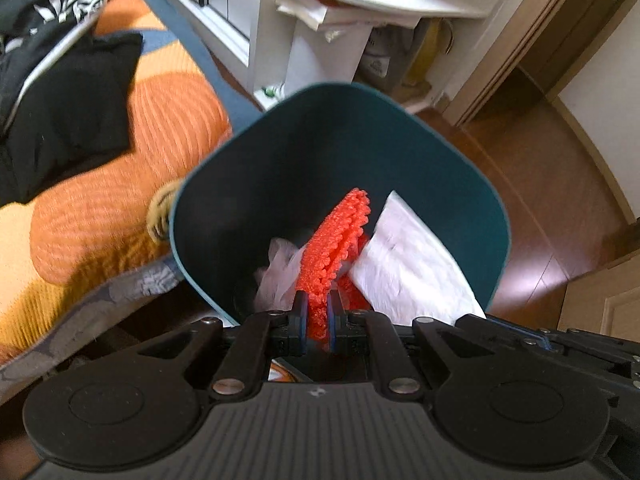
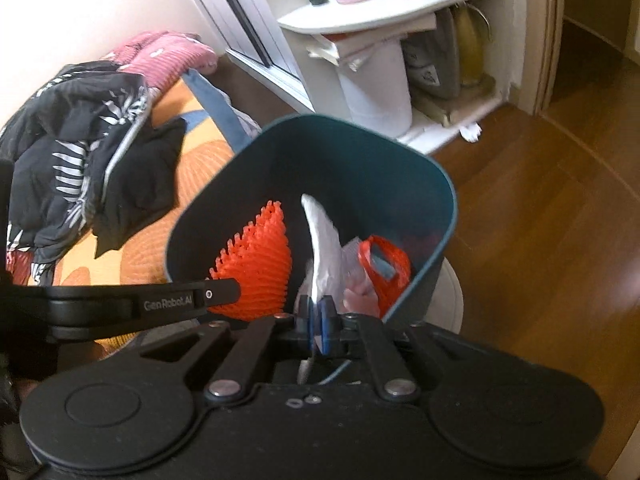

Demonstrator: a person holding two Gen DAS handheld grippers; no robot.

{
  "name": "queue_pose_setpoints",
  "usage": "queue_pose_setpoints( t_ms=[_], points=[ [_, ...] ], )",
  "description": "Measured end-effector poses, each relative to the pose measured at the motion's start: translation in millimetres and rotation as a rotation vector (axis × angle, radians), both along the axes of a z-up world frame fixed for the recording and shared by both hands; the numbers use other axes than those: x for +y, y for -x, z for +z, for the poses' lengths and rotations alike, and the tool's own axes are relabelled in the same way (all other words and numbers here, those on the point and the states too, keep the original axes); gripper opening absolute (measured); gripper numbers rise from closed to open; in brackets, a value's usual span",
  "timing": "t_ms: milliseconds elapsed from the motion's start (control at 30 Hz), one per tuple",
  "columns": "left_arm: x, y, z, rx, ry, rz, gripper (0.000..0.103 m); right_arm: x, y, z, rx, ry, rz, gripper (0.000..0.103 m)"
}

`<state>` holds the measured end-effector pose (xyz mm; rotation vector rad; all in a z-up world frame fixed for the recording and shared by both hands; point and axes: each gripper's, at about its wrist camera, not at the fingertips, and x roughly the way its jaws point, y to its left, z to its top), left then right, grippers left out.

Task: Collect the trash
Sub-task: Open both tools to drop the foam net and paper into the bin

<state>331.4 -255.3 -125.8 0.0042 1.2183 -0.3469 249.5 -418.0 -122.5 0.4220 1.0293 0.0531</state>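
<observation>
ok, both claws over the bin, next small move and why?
Probably open both claws. The left claw pinches the red net, the right claw the white bag, and both pieces already hang inside the bin, so releasing should drop them in.
</observation>
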Motion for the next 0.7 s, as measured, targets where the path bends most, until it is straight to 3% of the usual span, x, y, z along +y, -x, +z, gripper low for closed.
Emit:
queue_pose_setpoints(
  t_ms=[233,467,533,700],
  points=[
    [-1.9,0.8,-11.2,0.033,0.011,-0.025,0.01,-1.8,-2.9,-8.4,0.039,-0.012,-0.006,0.017],
    [7.0,3.4,-3.1,0.024,0.033,-0.015,0.012,-0.7,-0.6,-3.7,0.04,-0.024,-0.016,0.031],
    [12.0,5.4,1.1,0.016,0.036,-0.003,0.015,1.1,1.5,-0.4,0.032,-0.023,-0.013,0.033],
    [25.9,13.9,16.6,-0.015,0.067,0.018,0.04,7.5,9.0,11.0,0.01,-0.006,-0.008,0.036]
  ],
)
